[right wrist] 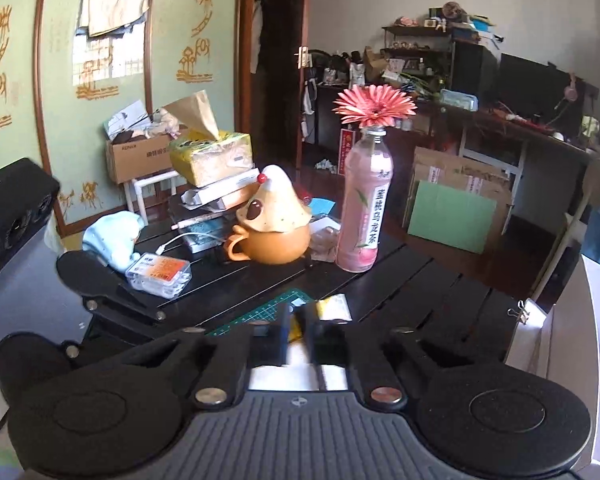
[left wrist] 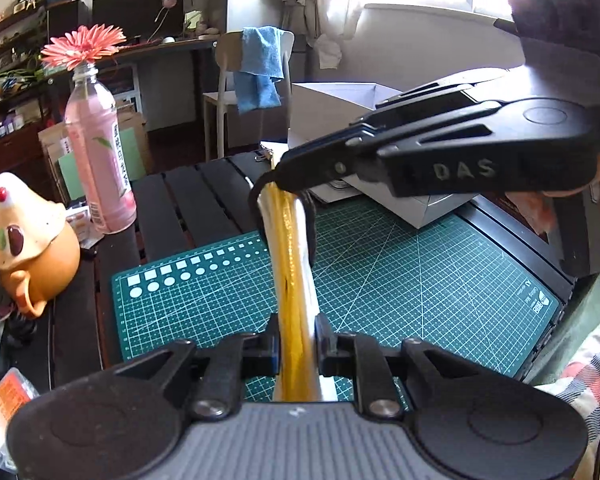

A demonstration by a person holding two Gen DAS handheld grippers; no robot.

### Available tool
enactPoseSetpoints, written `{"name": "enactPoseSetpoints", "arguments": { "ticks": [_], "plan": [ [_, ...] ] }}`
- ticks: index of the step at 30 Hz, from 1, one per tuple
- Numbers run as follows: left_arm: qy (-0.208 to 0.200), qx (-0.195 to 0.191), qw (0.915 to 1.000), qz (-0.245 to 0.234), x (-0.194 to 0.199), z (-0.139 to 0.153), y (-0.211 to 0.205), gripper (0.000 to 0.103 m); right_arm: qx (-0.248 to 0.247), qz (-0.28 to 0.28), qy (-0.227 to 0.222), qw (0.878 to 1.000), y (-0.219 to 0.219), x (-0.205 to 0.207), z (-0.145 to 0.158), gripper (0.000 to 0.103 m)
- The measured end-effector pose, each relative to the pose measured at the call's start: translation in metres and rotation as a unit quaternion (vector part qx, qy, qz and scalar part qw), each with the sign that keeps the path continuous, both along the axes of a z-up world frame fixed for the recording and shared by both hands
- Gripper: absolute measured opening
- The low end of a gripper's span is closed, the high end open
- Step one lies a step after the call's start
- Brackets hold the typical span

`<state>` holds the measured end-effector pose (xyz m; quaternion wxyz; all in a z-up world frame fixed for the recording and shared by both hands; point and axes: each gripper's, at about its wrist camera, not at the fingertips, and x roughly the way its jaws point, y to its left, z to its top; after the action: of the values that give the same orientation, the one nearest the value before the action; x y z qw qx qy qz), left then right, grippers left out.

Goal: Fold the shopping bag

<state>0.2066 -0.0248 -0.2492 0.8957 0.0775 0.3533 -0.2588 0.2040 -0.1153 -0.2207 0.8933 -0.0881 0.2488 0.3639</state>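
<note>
A thin shopping bag of yellow and white plastic (left wrist: 296, 280), gathered into a narrow strip, is held stretched in the air above the green gridded cutting mat (left wrist: 400, 280) that lies on the dark slatted tabletop (left wrist: 188, 200). One end is pinched in the left tool (left wrist: 298, 344), whose fingers are pressed against the strip from both sides; the other end is clamped by the right tool (left wrist: 284, 178), which is seen reaching in from the right and appears shut on the plastic. In the right wrist view a scrap of yellow and white is seen between the closed fingers of the right tool (right wrist: 298, 334). The strip is probably kept taut between the two tools so that its creases stay aligned before it is folded over. The pink drink bottle holding a pink gerbera flower (left wrist: 100, 160) and the orange mug with a cream mushroom-shaped lid (left wrist: 28, 236) stand well apart at the left edge, so the mat beneath the bag is left free for laying the strip down.
</note>
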Motion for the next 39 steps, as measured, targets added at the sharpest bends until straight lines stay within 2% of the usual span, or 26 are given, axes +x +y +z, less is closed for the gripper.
{"name": "enactPoseSetpoints", "arguments": {
  "ticks": [4,10,12,19,25,32,34,37,39],
  "plan": [
    [0.006,-0.010,0.9999,0.011,0.003,0.002,0.003,0.015,-0.004,0.025,-0.003,1.000,0.008,-0.007,0.002,0.000],
    [0.005,-0.013,0.9998,0.012,0.002,0.004,0.004,0.015,0.004,0.031,0.000,1.000,0.005,-0.008,0.006,0.000],
    [0.004,-0.014,0.9998,0.012,0.002,0.004,0.005,0.015,0.007,0.033,0.002,0.999,0.004,-0.008,0.007,0.005],
    [-0.003,-0.014,0.9999,-0.001,0.000,0.005,0.005,0.015,0.017,0.039,0.006,0.999,0.001,-0.010,0.011,0.006],
    [-0.010,-0.007,0.9999,-0.011,-0.004,0.004,0.002,0.015,0.025,0.045,0.010,0.999,-0.002,-0.011,0.014,0.003],
    [-0.005,0.007,0.9999,0.005,-0.001,0.002,0.001,0.015,0.034,0.051,0.014,0.998,-0.005,-0.012,0.019,0.003],
    [-0.006,0.012,0.9998,0.011,-0.001,0.002,0.001,0.014,0.027,0.060,0.014,0.998,0.004,-0.004,0.001,0.003],
    [-0.009,0.009,0.9997,0.019,-0.001,0.003,0.002,0.014,-0.009,0.069,-0.003,0.998,0.016,-0.011,0.000,0.003],
    [-0.009,0.001,0.9997,0.024,0.000,0.004,0.004,0.013,-0.014,0.082,0.001,0.997,0.020,-0.014,-0.001,0.003]
  ]
}}
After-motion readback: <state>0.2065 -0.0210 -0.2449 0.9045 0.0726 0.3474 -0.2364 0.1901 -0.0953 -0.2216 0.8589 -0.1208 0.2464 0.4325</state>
